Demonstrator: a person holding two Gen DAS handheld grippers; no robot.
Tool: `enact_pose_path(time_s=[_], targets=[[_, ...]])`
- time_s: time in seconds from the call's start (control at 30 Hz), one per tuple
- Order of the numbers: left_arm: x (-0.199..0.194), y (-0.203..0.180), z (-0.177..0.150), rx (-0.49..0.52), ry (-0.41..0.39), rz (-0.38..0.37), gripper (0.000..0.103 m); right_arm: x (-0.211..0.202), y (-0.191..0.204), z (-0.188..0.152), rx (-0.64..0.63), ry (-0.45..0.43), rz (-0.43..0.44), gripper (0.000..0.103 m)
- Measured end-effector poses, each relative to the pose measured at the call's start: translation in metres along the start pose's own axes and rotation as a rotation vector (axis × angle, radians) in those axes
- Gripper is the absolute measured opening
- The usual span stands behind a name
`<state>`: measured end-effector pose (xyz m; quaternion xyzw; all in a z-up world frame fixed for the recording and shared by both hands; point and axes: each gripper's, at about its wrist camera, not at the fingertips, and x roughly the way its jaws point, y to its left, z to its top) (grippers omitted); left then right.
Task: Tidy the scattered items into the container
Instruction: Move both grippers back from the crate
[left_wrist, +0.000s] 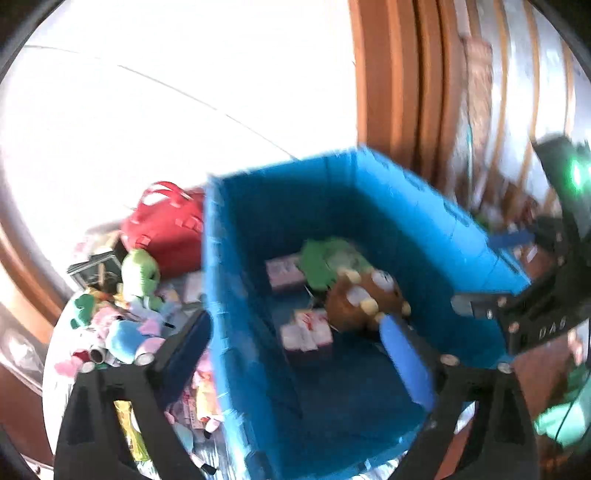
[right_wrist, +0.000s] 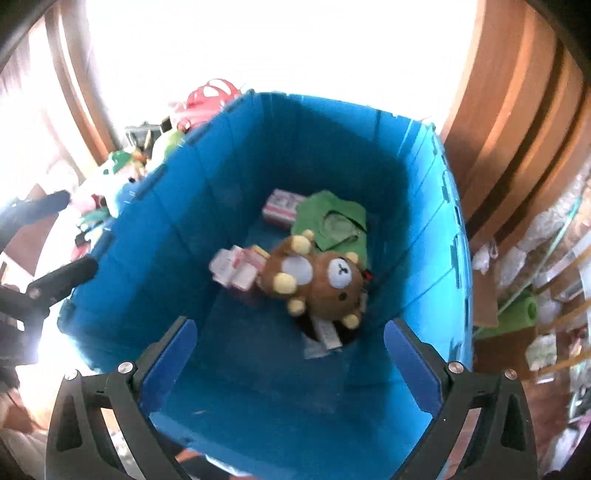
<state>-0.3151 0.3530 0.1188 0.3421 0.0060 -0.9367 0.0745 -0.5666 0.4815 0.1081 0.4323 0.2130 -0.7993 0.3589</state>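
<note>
1. Left wrist view. Left tool (left_wrist: 295, 354): fingers spread wide, nothing between the pads; one blue pad (left_wrist: 404, 360) hangs over the crate interior, the other finger stands outside the crate's left wall.
2. Blue folding crate (left_wrist: 236, 295): open-topped, standing on the worktop (left_wrist: 55, 354).
3. Crate contents: brown bear plush (left_wrist: 364, 302) lying on the floor of the crate; green plush (left_wrist: 328, 262) just behind it, touching; two small pink-and-white boxes (left_wrist: 306, 332) beside them, print blurred.
4. Outside the crate, left: green alien-like plush (left_wrist: 140, 271), upright; a heap of pastel soft toys (left_wrist: 125, 336), possibly with small cans among them; red handbag (left_wrist: 166, 229) behind, against the crate wall.
5. Right tool (left_wrist: 465, 306), seen at the right edge above the crate rim.
6. Right wrist view. Right tool (right_wrist: 290, 354): fingers wide apart, empty, above the crate (right_wrist: 147, 236) opening.
7. Contents as seen here: bear plush (right_wrist: 317, 277) face up, near the centre; green plush (right_wrist: 332, 221) behind it; pink-and-white boxes (right_wrist: 240, 267) touching the bear's left side; paper tags (right_wrist: 325, 338) below the bear.
8. Left tool (right_wrist: 66, 236), at the left edge beside the crate wall.
9. Red handbag (right_wrist: 210, 96) beyond the far left corner.
</note>
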Motion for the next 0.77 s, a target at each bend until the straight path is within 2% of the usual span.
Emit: enact_pose_path(time_s=[0.1, 0.2, 0.33, 0.43, 0.5, 0.77], targets=[[-0.027, 0.018, -0.016, -0.021, -0.046, -0.007, 0.103, -0.019, 0.028, -0.015, 0.011, -0.042, -0.054, 0.103], [-0.047, 0.038, -0.030, -0.046, -0.050, -0.009, 0.103, -0.040, 0.058, -0.027, 0.027, -0.081, -0.088, 0.103], [-0.065, 0.058, -0.044, -0.063, -0.023, 0.065, 0.103, -0.061, 0.089, -0.039, 0.050, -0.111, -0.084, 0.103], [-0.077, 0.071, -0.053, -0.084, -0.012, 0.016, 0.103, -0.067, 0.108, -0.044, 0.046, -0.116, -0.088, 0.103], [-0.085, 0.077, -0.059, -0.106, -0.019, -0.006, 0.103, -0.072, 0.116, -0.048, 0.048, -0.122, -0.101, 0.102], [-0.106, 0.077, -0.068, -0.091, -0.060, 0.042, 0.103, -0.078, 0.114, -0.056, 0.094, -0.120, -0.100, 0.103]])
